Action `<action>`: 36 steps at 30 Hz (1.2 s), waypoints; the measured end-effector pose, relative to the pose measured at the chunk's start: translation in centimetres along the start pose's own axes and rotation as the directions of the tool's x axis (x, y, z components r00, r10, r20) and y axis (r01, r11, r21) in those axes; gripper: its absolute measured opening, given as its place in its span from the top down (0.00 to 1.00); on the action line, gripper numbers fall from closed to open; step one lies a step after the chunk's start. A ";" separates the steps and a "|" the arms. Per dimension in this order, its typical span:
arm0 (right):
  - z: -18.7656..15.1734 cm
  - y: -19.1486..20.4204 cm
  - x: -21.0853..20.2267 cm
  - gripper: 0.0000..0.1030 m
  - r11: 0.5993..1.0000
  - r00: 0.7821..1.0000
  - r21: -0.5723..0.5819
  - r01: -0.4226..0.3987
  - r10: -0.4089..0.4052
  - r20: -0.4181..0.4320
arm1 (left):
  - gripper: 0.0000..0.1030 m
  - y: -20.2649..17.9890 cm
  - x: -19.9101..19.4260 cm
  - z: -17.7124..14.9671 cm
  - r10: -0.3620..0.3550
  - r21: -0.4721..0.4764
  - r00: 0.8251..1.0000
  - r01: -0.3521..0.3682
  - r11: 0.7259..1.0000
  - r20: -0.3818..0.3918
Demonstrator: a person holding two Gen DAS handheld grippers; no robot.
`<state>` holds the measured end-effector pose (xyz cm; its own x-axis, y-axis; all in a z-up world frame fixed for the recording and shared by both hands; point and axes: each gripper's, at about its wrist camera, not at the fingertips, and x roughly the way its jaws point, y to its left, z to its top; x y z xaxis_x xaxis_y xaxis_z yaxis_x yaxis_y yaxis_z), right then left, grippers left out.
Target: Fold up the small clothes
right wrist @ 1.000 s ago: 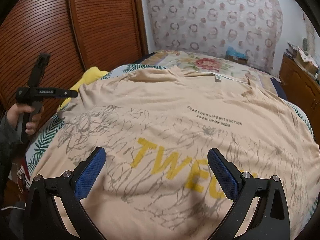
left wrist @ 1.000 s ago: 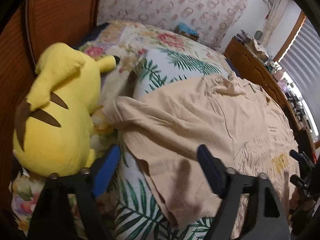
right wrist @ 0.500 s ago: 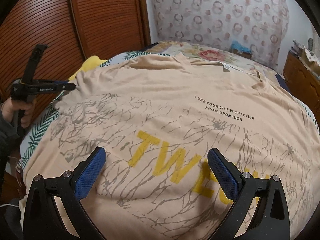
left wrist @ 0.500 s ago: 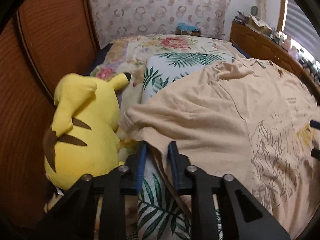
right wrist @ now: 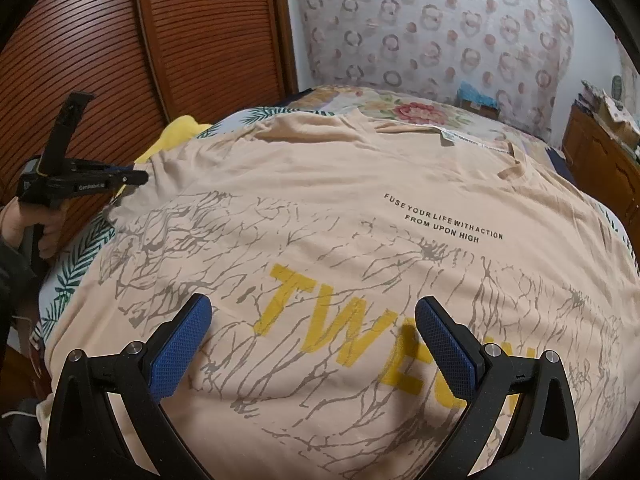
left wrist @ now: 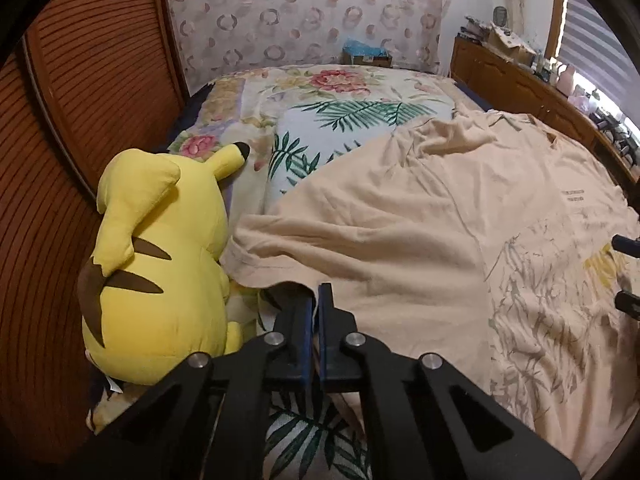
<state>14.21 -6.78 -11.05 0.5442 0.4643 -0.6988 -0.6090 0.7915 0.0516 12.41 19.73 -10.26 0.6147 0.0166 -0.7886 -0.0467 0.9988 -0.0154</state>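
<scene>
A beige T-shirt (right wrist: 340,208) with a yellow print and black lettering lies spread face up on the bed. My left gripper (left wrist: 316,296) is shut on the hem of its sleeve (left wrist: 280,276), which rises slightly off the bedding. In the right wrist view the same left gripper (right wrist: 136,178) pinches the sleeve at the shirt's far left. My right gripper (right wrist: 312,308) hovers open over the yellow print, nothing between its blue pads (right wrist: 180,352). Its tips (left wrist: 626,244) show at the right edge of the left wrist view.
A yellow plush toy (left wrist: 160,260) sits just left of the held sleeve, against slatted wooden doors (right wrist: 200,40). A leaf-print pillow (left wrist: 340,128) and floral bedding lie beyond the shirt. A cluttered wooden dresser (left wrist: 520,80) runs along the right. A person's hand (right wrist: 24,220) holds the left gripper.
The left jaws went from wide open to shut on the sleeve hem, and the gripper rolled upright. The sleeve edge has lifted a little. The right gripper stayed put.
</scene>
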 end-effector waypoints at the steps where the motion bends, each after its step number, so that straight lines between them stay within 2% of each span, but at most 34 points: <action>1: 0.0 0.0 0.0 0.00 1.000 1.000 -0.001 0.001 -0.001 -0.001 | 1.00 -0.2 -0.3 0.0 -0.005 -0.001 1.000 0.005 1.000 0.010; 7: 0.0 -0.1 0.0 0.00 1.000 1.000 0.003 -0.001 0.001 0.002 | 1.00 -2.9 -3.6 1.8 -0.104 0.021 0.988 0.103 0.995 0.110; 12: -0.1 -1.0 -0.6 0.00 1.000 1.000 0.024 0.000 -0.001 0.022 | 1.00 -8.3 -6.0 4.9 -0.208 0.114 0.966 0.192 0.975 0.151; 16: 0.0 -2.9 -2.2 0.00 0.998 0.998 0.063 0.017 -0.021 0.062 | 1.00 -13.0 -7.1 6.3 -0.253 0.205 0.956 0.221 0.954 0.150; 18: 0.0 -3.7 -3.1 0.00 0.997 0.996 0.075 0.035 -0.041 0.079 | 0.87 -14.6 -7.5 6.7 -0.277 0.234 0.950 0.239 0.942 0.144; 22: -0.2 -5.3 -4.3 0.00 0.994 0.993 0.095 0.063 -0.072 0.090 | 0.77 -15.2 -7.8 6.5 -0.310 0.236 0.941 0.273 0.933 0.137; 27: -0.3 -6.4 -4.9 0.00 0.992 0.991 0.112 0.064 -0.076 0.109 | 0.65 -13.0 -6.9 5.0 -0.233 0.204 0.964 0.204 0.958 0.129; 32: 0.3 -5.9 -4.9 0.09 0.997 0.991 0.075 0.033 -0.043 0.127 | 0.62 -9.4 -3.9 2.3 -0.141 0.147 0.988 0.130 0.981 0.065; 36: 1.5 -4.1 -4.1 0.14 1.000 0.991 -0.001 0.020 -0.020 0.135 | 0.61 -7.4 -1.1 0.6 -0.112 0.093 0.994 0.111 0.989 0.008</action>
<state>15.35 -11.27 -7.34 0.6292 0.4978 -0.5970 -0.5984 0.8004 0.0367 12.55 12.31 -8.96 0.6224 -0.0953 -0.7769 0.0953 0.9944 -0.0456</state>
